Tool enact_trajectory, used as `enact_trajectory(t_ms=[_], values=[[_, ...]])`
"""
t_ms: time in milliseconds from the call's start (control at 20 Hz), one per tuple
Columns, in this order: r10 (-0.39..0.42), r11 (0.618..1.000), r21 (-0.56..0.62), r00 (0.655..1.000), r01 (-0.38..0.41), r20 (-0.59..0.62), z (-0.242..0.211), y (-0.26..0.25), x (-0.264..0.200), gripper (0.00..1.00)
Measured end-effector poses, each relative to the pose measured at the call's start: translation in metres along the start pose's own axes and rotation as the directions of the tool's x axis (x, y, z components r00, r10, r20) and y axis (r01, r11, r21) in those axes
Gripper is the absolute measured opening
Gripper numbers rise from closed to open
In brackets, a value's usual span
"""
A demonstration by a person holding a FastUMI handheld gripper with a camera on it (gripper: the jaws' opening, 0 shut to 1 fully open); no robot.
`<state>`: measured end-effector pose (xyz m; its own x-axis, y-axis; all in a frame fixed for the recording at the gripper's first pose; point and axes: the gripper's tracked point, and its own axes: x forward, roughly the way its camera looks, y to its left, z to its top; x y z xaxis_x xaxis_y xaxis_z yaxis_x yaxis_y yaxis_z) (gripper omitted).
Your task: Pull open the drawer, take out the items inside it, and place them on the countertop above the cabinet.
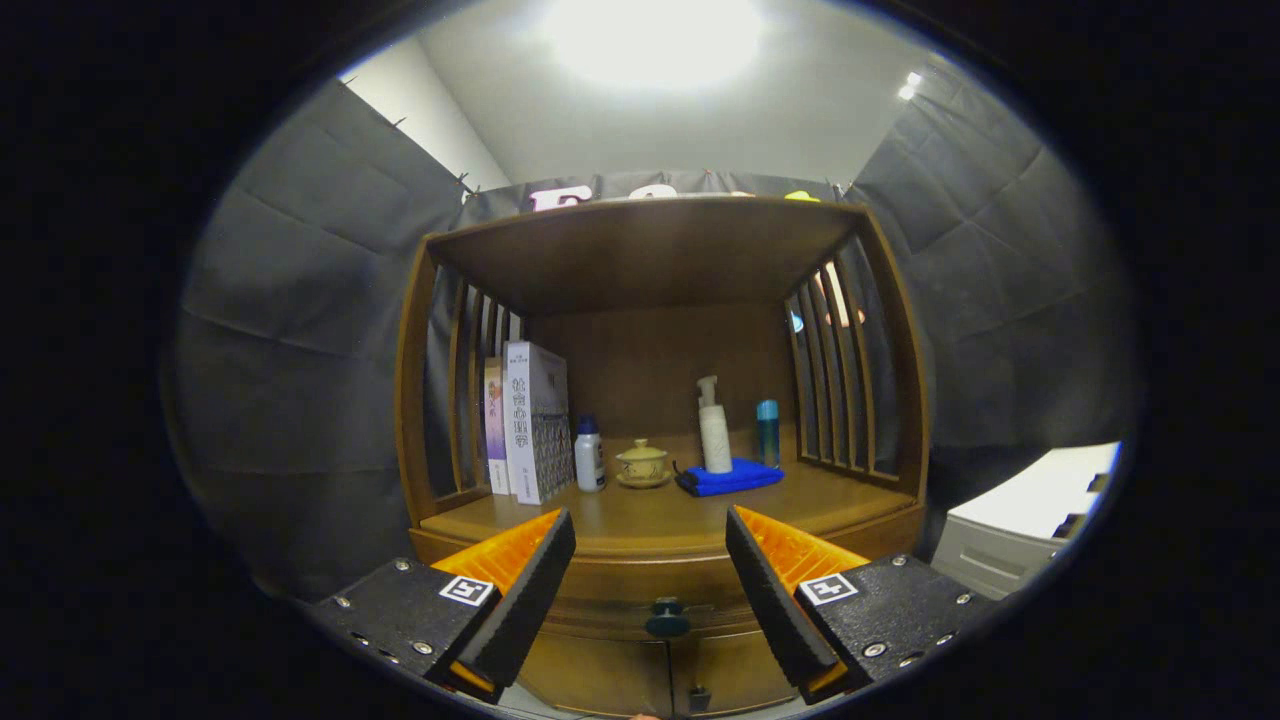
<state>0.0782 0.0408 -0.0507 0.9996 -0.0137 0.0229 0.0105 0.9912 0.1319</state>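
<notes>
Jaws are spread wide and hold nothing; the gripper (650, 590) is aimed at the dark knob (667, 618) of the shut drawer (640, 585), seen between the fingers just below the countertop (660, 505). A small round knob is easily missed or slipped off if the closing is off-centre

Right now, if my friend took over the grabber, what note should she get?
Gripper: open, holding nothing, fingers either side of the drawer knob, not touching it.
Drawer: shut, so its items can't be seen.
Countertop: already has books, a white bottle, a teapot, a pump bottle on a blue cloth, and a blue bottle.
Done: nothing.
Left: pull the knob, take items out, put them on the countertop.
</notes>
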Motion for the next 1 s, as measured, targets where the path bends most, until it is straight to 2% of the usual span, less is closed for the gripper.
enact_trajectory(t_ms=[300, 600, 800, 850, 1000], values=[[-0.056, 0.998, 0.01, 0.988, 0.058, -0.145, -0.061, -0.018, 0.039, 0.95], [-0.069, 0.998, -0.022, 0.96, 0.066, -0.271, -0.12, -0.027, 0.059, 0.93], [-0.079, 0.997, -0.034, 0.949, 0.072, -0.307, -0.139, -0.031, 0.062, 0.81], [-0.073, 0.997, -0.029, 0.948, 0.067, -0.311, -0.142, -0.029, 0.064, 0.74], [-0.063, 0.998, -0.035, 0.94, 0.055, -0.336, -0.151, -0.023, 0.065, 0.62]])
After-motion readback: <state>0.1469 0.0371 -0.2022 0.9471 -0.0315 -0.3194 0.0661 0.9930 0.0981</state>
